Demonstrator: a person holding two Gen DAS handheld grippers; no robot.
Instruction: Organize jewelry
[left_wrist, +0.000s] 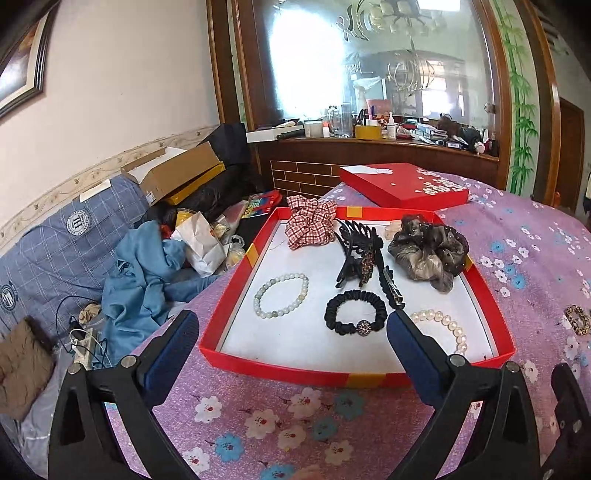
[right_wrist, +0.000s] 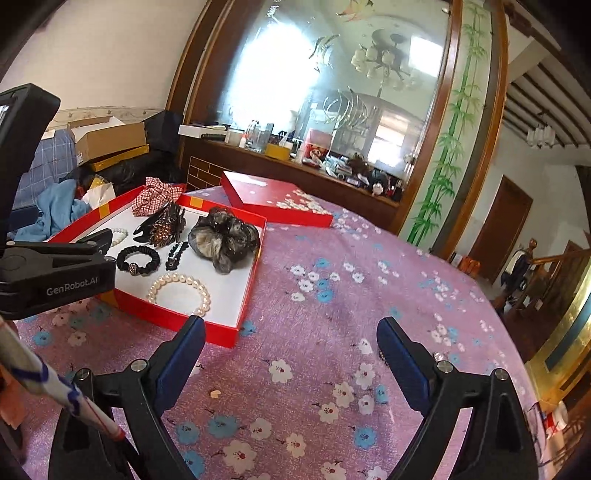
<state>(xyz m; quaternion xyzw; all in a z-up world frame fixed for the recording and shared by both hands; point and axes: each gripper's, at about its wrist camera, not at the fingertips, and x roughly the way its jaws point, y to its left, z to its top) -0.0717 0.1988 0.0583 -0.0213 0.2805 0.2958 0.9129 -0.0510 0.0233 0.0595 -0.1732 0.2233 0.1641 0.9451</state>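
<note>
Had both grippers, left (left_wrist: 291, 328) and right (right_wrist: 291, 332), wide open and empty, jewelry mostly sorted in red box (left_wrist: 295, 371).

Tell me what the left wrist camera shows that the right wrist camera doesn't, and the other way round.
Only the left wrist view shows the whole green bead bracelet and a leopard scrunchie lying outside the box on the tablecloth. Only the right wrist view shows the left gripper from the side and a staircase. Both share the red box, pearl bracelet, black hair tie and red lid.
</note>
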